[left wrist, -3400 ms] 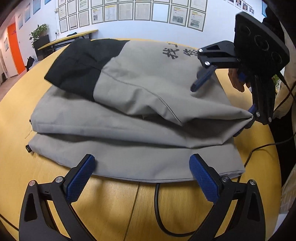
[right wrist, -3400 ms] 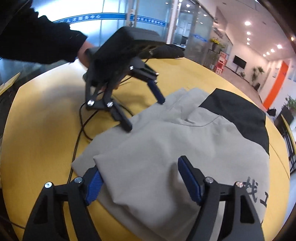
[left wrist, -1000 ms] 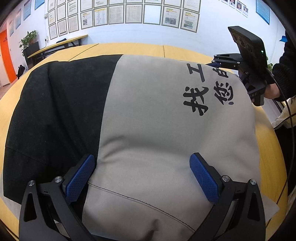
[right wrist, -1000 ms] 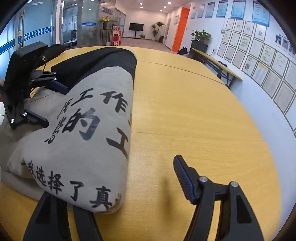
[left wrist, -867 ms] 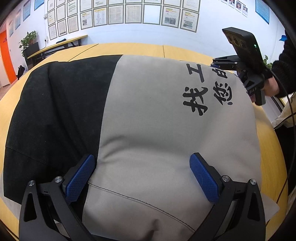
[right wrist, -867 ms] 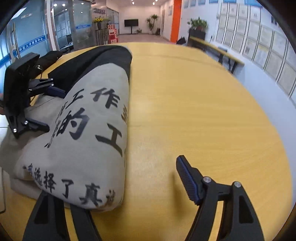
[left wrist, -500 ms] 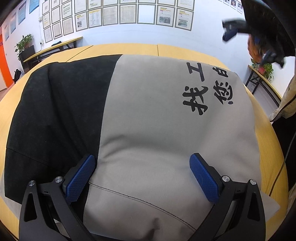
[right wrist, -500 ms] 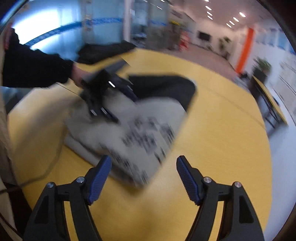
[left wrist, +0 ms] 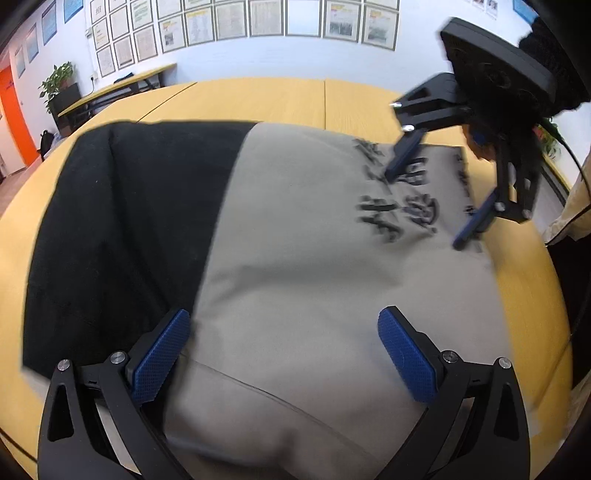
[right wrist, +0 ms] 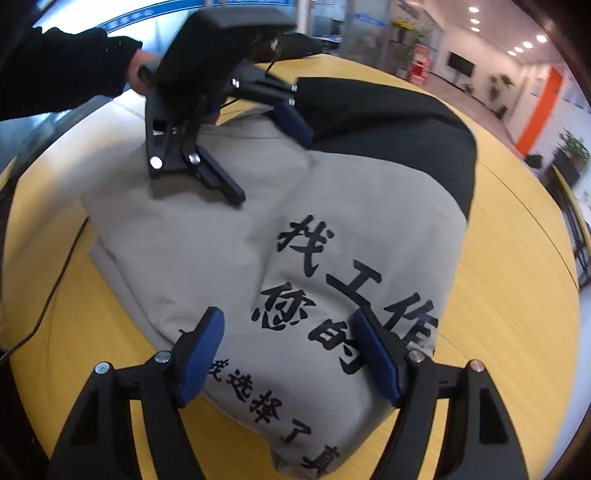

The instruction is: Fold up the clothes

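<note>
A grey and black garment (left wrist: 303, 266) with black Chinese characters lies folded in a thick bundle on the round yellow table (left wrist: 258, 99). My left gripper (left wrist: 284, 343) is open, resting over the bundle's near grey part beside the black panel. My right gripper (right wrist: 291, 347) is open, its fingers down over the printed end of the garment (right wrist: 229, 243). In the left wrist view the right gripper (left wrist: 432, 195) stands over the characters. In the right wrist view the left gripper (right wrist: 266, 147) stands over the far grey part, next to the black panel.
A black cable (right wrist: 55, 288) runs across the table to the left of the bundle. Bare yellow table (right wrist: 517, 258) lies to the right of it. A wall with framed papers (left wrist: 258, 22) and a side desk (left wrist: 122, 88) stand behind the table.
My right gripper came back down from above the table and now sits over the printed end of the bundle. My left gripper has drawn back a little; the garment stays folded.
</note>
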The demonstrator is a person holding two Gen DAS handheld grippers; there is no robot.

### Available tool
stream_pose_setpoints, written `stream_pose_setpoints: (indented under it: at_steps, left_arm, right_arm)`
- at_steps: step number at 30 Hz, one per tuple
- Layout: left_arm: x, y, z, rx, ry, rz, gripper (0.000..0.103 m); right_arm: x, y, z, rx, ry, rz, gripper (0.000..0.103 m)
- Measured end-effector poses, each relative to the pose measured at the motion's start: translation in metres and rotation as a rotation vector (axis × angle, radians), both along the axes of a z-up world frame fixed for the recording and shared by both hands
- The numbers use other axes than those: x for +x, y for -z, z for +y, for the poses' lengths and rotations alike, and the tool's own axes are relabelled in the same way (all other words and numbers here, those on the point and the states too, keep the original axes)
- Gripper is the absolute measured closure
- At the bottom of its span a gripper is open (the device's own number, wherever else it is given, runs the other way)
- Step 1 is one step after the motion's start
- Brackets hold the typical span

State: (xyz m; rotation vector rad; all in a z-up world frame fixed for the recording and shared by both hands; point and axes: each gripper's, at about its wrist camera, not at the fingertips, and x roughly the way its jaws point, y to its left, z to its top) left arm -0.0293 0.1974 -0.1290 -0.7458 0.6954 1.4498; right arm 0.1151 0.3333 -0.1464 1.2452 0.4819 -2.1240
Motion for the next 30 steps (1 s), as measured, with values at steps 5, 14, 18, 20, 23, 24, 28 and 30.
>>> stream_pose_setpoints:
  at_steps: [5, 14, 18, 20, 23, 24, 28, 30]
  left_arm:
    - [0.074, -0.009, 0.021, 0.0, 0.19, -0.038, 0.0]
    - [0.087, 0.033, 0.052, -0.074, 0.144, -0.042, 0.0]
    - [0.094, 0.037, 0.058, -0.082, 0.117, -0.013, 0.001]
    - [0.093, 0.037, 0.06, -0.073, 0.092, -0.023, 0.001]
    - [0.089, 0.027, 0.06, -0.076, 0.023, -0.071, 0.0]
    - [0.085, 0.022, 0.055, -0.074, -0.025, -0.114, 0.0]
    - [0.068, -0.018, -0.007, -0.032, -0.346, -0.268, 0.0]
    - [0.067, -0.039, -0.048, 0.001, -0.518, -0.285, 0.0]
  right_arm:
    - [-0.037, -0.061, 0.051, -0.389, -0.015, -0.079, 0.026]
    - [-0.21, -0.056, 0.05, -0.378, 0.008, -0.133, 0.022]
    - [-0.234, -0.009, 0.019, -0.217, 0.004, -0.157, 0.021]
    - [-0.223, -0.004, 0.014, -0.188, 0.014, -0.095, 0.018]
    - [-0.203, -0.02, 0.017, -0.211, 0.047, -0.037, 0.019]
    - [-0.197, -0.026, 0.018, -0.219, 0.058, -0.018, 0.02]
    - [-0.137, -0.097, 0.085, -0.522, 0.093, 0.063, 0.02]
    - [-0.104, -0.124, 0.124, -0.582, 0.111, 0.102, 0.019]
